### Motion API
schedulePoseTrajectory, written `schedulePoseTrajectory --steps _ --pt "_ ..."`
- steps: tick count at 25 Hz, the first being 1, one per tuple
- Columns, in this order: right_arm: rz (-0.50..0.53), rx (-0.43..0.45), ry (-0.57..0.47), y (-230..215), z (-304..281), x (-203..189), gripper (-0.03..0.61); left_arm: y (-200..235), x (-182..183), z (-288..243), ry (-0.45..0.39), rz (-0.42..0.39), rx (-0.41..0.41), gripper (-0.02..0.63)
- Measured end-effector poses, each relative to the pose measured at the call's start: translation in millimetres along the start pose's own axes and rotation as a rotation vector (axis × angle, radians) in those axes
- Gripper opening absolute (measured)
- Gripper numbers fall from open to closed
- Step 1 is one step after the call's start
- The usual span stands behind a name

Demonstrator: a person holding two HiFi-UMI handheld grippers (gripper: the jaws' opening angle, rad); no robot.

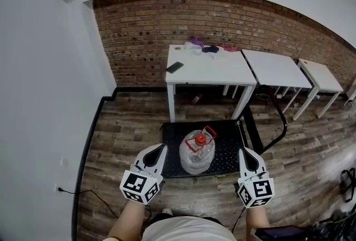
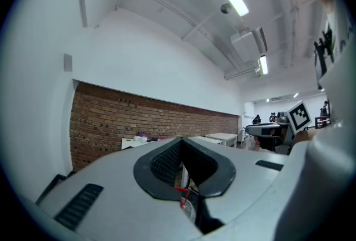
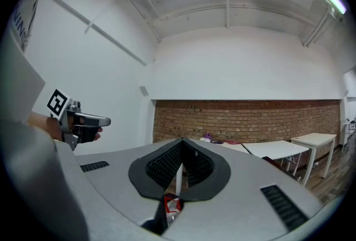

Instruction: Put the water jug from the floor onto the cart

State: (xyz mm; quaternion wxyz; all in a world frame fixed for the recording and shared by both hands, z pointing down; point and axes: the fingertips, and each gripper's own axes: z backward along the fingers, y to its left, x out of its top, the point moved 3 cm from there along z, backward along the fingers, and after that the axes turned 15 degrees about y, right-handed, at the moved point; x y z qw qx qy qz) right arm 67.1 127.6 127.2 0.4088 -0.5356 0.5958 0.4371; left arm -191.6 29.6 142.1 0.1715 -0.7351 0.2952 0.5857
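Observation:
The clear water jug (image 1: 197, 152) with a red cap and red handle stands upright on the black cart deck (image 1: 229, 145), in the middle of the head view. My left gripper (image 1: 162, 148) hangs level just left of the jug, jaws together and empty. At the jug's right side my right gripper (image 1: 243, 152) is likewise shut on nothing. Neither touches the jug. In the left gripper view the jaws (image 2: 182, 139) meet, and the jug (image 2: 188, 207) shows low through the gap behind them. The right gripper view has its jaws (image 3: 182, 141) shut, with the red cap (image 3: 171, 203) below.
The cart's black push handle (image 1: 281, 122) rises at its right. A white table (image 1: 222, 74) with a phone (image 1: 174, 67) and small items stands beyond the cart, before a brick wall (image 1: 139, 34). More white tables (image 1: 278, 70) run right. A cable (image 1: 89, 194) lies by the left wall.

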Motion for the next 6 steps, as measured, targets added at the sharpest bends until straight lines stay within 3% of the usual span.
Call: schedulePoseTrajectory --steps 6 --pt "0.004 -0.001 0.009 -6.3 -1.4 -5.7 0.002 -4.4 -2.7 -8.0 0.001 -0.007 -0.003 -0.002"
